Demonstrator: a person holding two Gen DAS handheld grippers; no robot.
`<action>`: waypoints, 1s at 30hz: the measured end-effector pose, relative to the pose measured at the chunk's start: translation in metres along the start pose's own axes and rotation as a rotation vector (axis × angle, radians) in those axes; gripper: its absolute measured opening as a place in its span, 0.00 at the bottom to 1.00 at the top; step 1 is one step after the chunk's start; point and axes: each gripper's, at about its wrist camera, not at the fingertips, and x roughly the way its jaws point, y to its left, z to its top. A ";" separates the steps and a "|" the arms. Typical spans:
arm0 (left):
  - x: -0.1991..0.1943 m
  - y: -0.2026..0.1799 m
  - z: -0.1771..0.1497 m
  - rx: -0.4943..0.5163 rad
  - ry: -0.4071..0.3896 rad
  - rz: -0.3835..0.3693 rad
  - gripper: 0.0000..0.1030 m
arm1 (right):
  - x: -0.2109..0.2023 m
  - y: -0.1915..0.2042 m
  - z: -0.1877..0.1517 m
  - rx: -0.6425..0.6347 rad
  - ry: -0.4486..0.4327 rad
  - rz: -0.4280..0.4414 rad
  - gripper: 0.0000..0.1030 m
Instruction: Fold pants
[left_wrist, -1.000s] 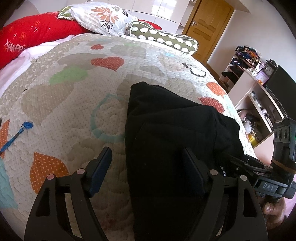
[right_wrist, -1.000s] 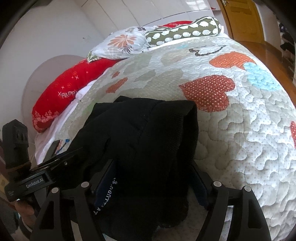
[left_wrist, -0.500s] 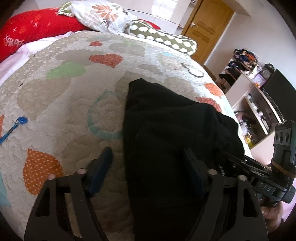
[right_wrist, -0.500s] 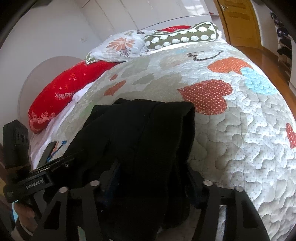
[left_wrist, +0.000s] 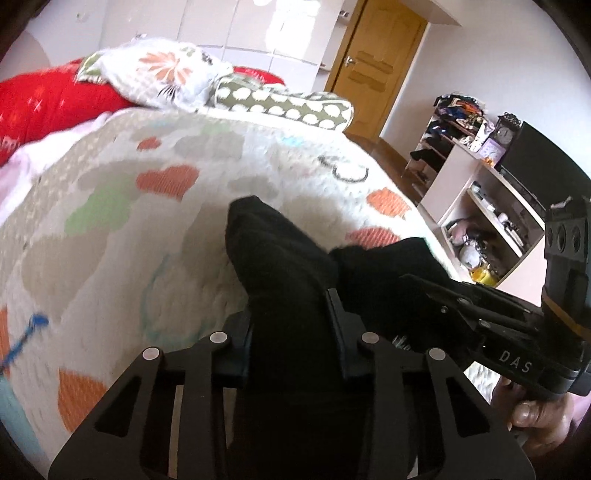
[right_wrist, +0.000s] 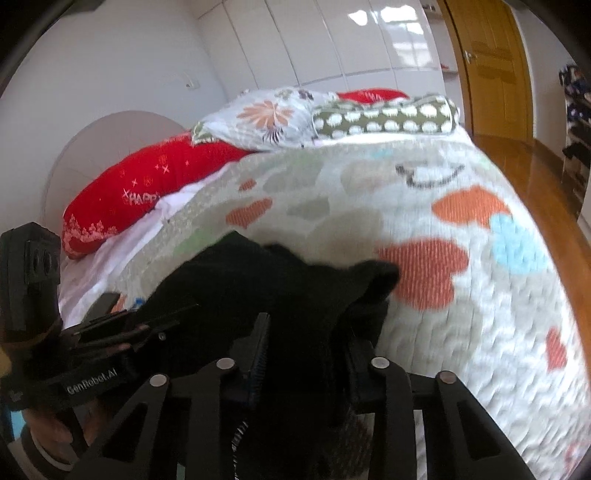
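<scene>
The black pants (left_wrist: 280, 266) lie on the quilted bed cover, their near edge raised off it. My left gripper (left_wrist: 290, 325) is shut on the near edge of the pants, cloth bunched between its fingers. My right gripper (right_wrist: 303, 350) is shut on the same edge further right; the pants show in its view (right_wrist: 258, 280). Each gripper shows in the other's view: the right one at the right side (left_wrist: 480, 317), the left one at the left side (right_wrist: 110, 332). The cloth under the fingers is hidden.
The quilt (left_wrist: 110, 206) has heart patches. Red (right_wrist: 147, 188), floral (right_wrist: 266, 118) and green spotted (right_wrist: 384, 118) pillows lie at the bed's head. A shelf unit (left_wrist: 480, 192) stands right of the bed, a wooden door (left_wrist: 376, 62) behind it. A blue cord (left_wrist: 26, 336) lies left.
Both grippers have closed on the near edge of the pants and lifted it. Both views have tilted up and blurred with motion.
</scene>
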 end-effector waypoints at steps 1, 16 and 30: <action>0.002 -0.002 0.007 0.010 -0.016 0.000 0.30 | 0.001 0.000 0.007 -0.009 -0.006 0.002 0.23; 0.009 0.057 0.006 -0.073 0.064 0.047 0.46 | 0.015 -0.050 -0.034 0.281 0.176 0.143 0.55; 0.040 0.063 -0.007 -0.089 0.175 -0.067 0.70 | 0.057 -0.036 -0.033 0.290 0.089 0.266 0.35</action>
